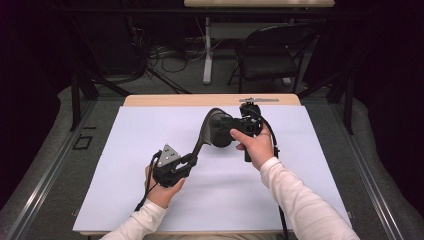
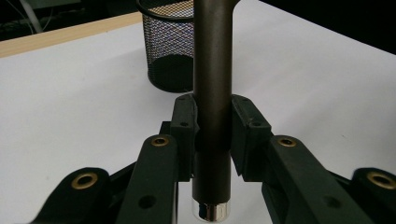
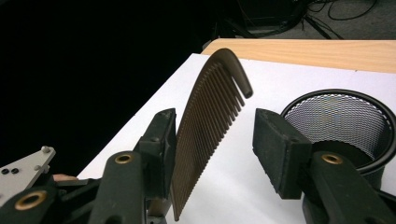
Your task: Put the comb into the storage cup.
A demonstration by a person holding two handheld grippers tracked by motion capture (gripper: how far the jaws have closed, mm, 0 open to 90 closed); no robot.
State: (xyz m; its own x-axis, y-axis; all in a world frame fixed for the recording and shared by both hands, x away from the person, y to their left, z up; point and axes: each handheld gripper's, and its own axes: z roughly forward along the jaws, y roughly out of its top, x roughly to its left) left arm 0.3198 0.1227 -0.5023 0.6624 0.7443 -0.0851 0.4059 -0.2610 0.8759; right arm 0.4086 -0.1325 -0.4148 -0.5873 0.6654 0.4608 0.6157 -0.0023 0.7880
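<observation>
Handing comb (image 3: 210, 135) over, mid-worktop toward far edge, beside mesh cup (image 3: 341, 123). Left tongs (image 2: 212, 135) clamping comb handle. Right tongs (image 3: 215, 149) parted around toothed end, one pad touching, other apart. Next, likely: closing right fully before loosening left, then tipping into cup.

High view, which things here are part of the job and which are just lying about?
In the job:
comb
mesh cup
left claw, shut on the comb's handle
right claw, open around the comb's teeth

Lying about:
chair
cables on the floor
</observation>
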